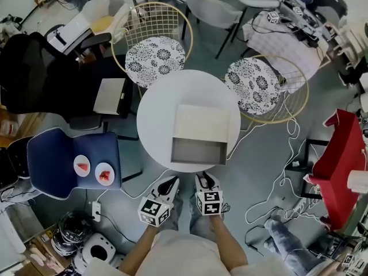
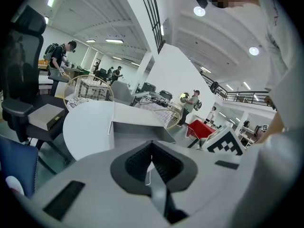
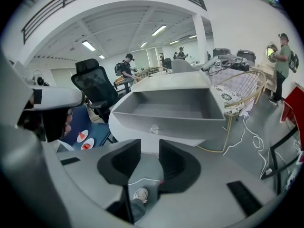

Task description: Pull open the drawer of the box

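A cream box (image 1: pixel 202 121) rests on the round white table (image 1: pixel 154 117), and its grey drawer (image 1: pixel 198 152) stands pulled out toward me, empty inside. In the right gripper view the drawer (image 3: pixel 175 106) fills the middle, with a small clear knob (image 3: pixel 154 128) on its front. My right gripper (image 3: pixel 149 152) is open just short of the knob, with nothing between its pads. Below the table edge, my right gripper (image 1: pixel 205 180) and left gripper (image 1: pixel 168 184) hover side by side. The left gripper (image 2: pixel 151 152) is shut and empty, and it points at the box (image 2: pixel 135 118) from the side.
Two wire chairs with patterned cushions (image 1: pixel 155 59) (image 1: pixel 253 86) stand behind the table. A blue chair (image 1: pixel 57 148) at the left carries two small plates. Further off are a black office chair (image 1: pixel 34 73), a red stand (image 1: pixel 339 154) at the right and loose cables (image 1: pixel 276 194) on the floor.
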